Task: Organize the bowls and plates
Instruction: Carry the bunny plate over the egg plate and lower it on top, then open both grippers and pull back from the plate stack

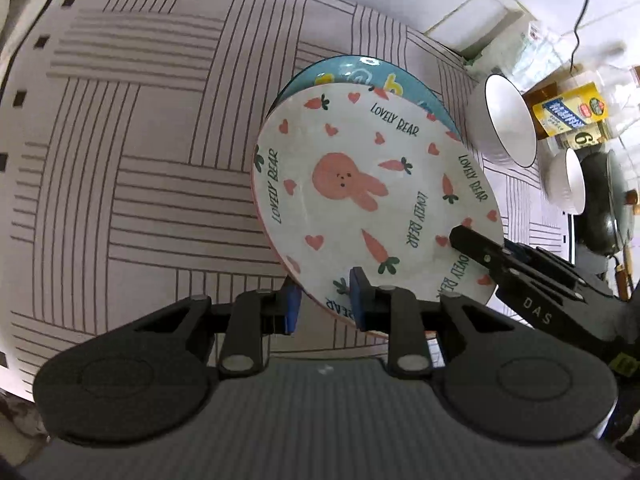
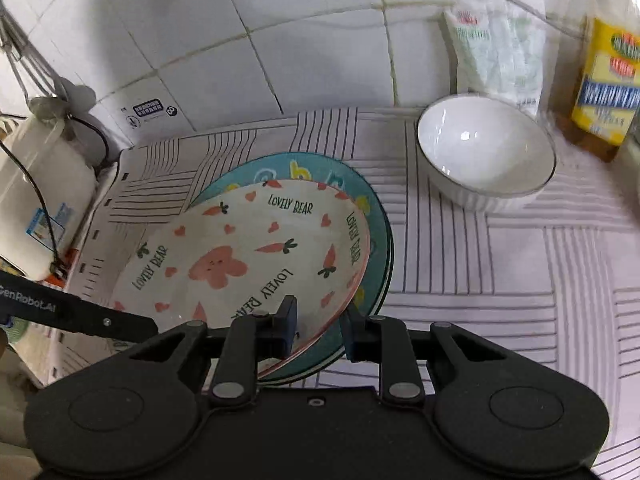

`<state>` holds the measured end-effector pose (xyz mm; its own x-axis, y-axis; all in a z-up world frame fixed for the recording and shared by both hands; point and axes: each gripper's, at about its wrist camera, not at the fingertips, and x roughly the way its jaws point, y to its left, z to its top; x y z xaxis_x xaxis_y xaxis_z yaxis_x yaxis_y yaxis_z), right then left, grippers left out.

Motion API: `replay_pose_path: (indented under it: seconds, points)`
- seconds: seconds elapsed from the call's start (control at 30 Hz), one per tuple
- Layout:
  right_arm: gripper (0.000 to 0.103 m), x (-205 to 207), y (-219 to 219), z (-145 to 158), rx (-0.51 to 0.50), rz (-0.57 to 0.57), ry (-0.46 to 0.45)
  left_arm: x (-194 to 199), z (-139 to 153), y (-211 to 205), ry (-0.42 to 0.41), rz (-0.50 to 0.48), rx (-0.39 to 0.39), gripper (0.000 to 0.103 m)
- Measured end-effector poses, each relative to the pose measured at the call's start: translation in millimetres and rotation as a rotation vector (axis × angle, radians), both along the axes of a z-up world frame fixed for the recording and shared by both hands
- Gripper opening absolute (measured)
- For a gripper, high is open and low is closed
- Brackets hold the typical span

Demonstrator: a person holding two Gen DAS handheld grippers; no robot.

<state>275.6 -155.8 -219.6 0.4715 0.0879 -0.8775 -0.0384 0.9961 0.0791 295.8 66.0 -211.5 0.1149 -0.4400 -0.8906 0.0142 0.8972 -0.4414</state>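
A white plate with a pink rabbit, carrots and "LOVELY BEAR" lettering (image 1: 360, 200) (image 2: 248, 256) lies tilted over a blue plate (image 1: 360, 74) (image 2: 368, 220) on the striped mat. My left gripper (image 1: 324, 300) is shut on the rabbit plate's near rim. My right gripper (image 2: 320, 326) is shut on the same plate's opposite rim; it shows in the left wrist view (image 1: 480, 252) at the plate's right edge. A white bowl (image 2: 486, 152) (image 1: 504, 120) stands beyond the plates. A second white bowl (image 1: 568, 182) stands further right.
The striped mat (image 1: 140, 160) (image 2: 500, 264) covers the counter. A yellow box (image 2: 608, 84) (image 1: 568, 110) and a plastic bag (image 2: 496, 44) stand by the tiled wall. A dark wok (image 1: 608, 204) sits far right. A white appliance (image 2: 40, 184) stands left.
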Motion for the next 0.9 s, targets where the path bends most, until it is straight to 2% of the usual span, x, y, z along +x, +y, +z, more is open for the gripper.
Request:
replay_pose_path:
  seconds: [0.13, 0.23, 0.33, 0.5, 0.63, 0.7, 0.8, 0.9]
  points:
    - [0.03, 4.9, 14.5, 2.2, -0.109, 0.022, 0.003, 2.5, -4.6, 3.3, 0.025, 0.013, -0.032, 0.024]
    - [0.032, 7.6, 16.6, 0.7, -0.12, 0.011, 0.025, 3.2, -7.9, 4.3, 0.044, 0.007, -0.03, 0.024]
    - [0.033, 8.2, 19.9, -2.0, -0.139, -0.011, 0.041, 3.9, -12.4, 6.2, 0.1, 0.035, -0.042, 0.022]
    - [0.036, 12.5, 26.6, -5.2, -0.194, -0.008, 0.042, 0.6, -11.7, 0.9, 0.107, 0.039, -0.025, 0.023]
    - [0.036, 10.4, 36.7, -12.7, -0.341, 0.04, 0.028, -3.4, -8.7, -2.1, 0.089, 0.022, -0.014, 0.022]
    - [0.038, 8.2, 36.9, -10.2, -0.333, 0.052, -0.01, -4.5, -4.5, -1.3, 0.076, 0.029, -0.014, 0.022]
    - [0.038, 10.5, 30.9, -7.0, -0.298, 0.058, -0.015, -7.1, 0.7, -0.6, 0.056, 0.028, 0.007, 0.022]
    - [0.038, 6.4, 18.1, 1.1, -0.249, 0.018, -0.025, -12.1, 8.8, 0.6, 0.04, 0.018, 0.009, 0.022]
